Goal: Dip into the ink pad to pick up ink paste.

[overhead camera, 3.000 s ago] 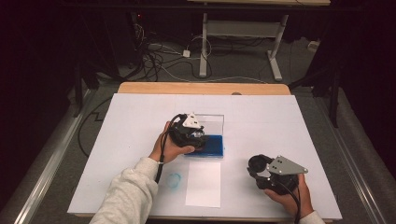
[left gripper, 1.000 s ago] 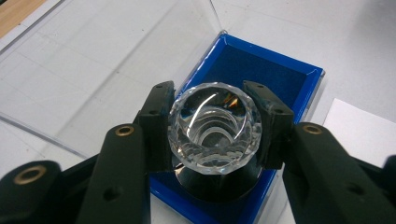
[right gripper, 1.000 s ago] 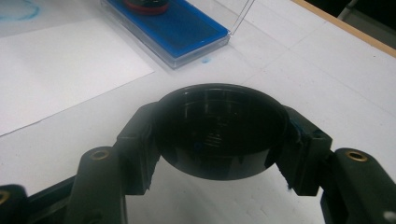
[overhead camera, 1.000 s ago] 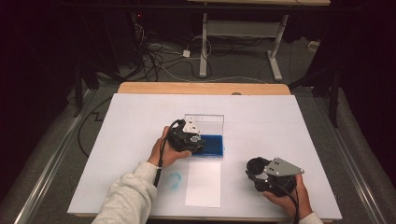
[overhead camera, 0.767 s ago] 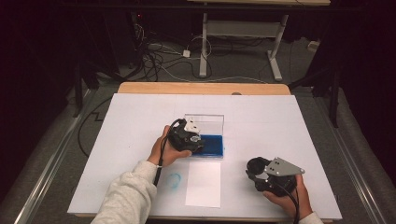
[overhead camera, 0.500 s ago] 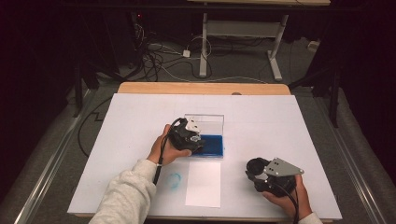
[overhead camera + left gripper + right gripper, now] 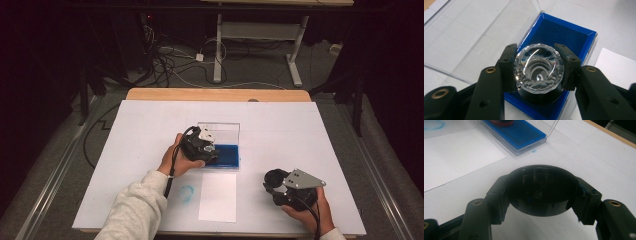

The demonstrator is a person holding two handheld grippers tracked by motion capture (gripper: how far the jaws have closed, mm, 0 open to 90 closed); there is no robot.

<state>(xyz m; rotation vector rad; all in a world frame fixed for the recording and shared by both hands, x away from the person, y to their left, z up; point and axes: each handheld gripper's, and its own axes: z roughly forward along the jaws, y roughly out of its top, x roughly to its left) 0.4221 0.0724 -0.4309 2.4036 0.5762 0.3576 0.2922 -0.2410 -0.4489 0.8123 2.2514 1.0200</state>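
A worktop (image 7: 150, 130) is covered by a white sheet, and near its middle an ink pad tray (image 7: 227, 156) is placed, with its clear lid (image 7: 225, 132) standing open behind it. Over the tray's left part the left gripper (image 7: 207, 148) is held, and between its fingers (image 7: 507, 65) a faceted stamp (image 7: 539, 67) is clamped, directly above the tray's pad (image 7: 559, 32). In front of the tray a sheet of paper (image 7: 218, 196) is laid, and an ink ring mark (image 7: 186, 193) is seen just left of it. To the right of the paper, near the front edge, the right gripper (image 7: 274, 182) is held, with a round cap (image 7: 541, 190) gripped between its fingers (image 7: 496, 197). Cables (image 7: 170, 50) are strewn on the floor beyond the worktop.
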